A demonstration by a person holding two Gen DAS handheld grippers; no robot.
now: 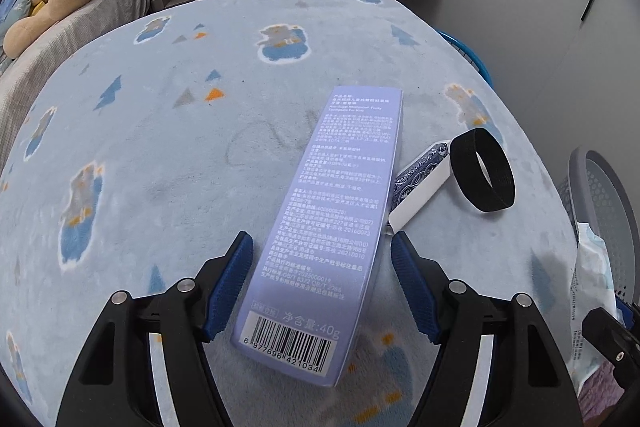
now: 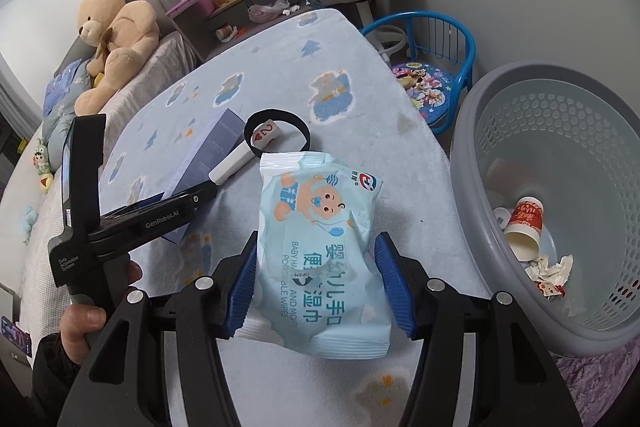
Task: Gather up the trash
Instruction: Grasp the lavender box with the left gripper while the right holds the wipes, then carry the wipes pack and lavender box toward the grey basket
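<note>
The long lilac cardboard toothpaste box [image 1: 320, 227] lies flat on the pale blue fleece blanket [image 1: 160, 167], its barcode end towards me, and it sits between the fingers of my left gripper [image 1: 322, 283], which stand apart with a gap on each side, not yet pressing. To do this well I judge I should centre the box between the pads, lower until they flank its long edges, then squeeze gently (thin card crushes easily). Just beside the box, on its right, lie a blue-backed playing-card pack [image 1: 420, 183] and a black elastic band loop [image 1: 482, 171]; I should keep my right-hand pad clear of the pack.

My right gripper [image 2: 316, 283] is clamped on a light blue soft plastic pack of baby wipes [image 2: 320, 247], held off to the right of the box. Beyond it, further right, stands the grey perforated plastic basket [image 2: 480, 147], already holding a paper cup [image 2: 524, 227] and crumpled wrappers [image 2: 550, 271], so I judge the wipes go there first.
</note>
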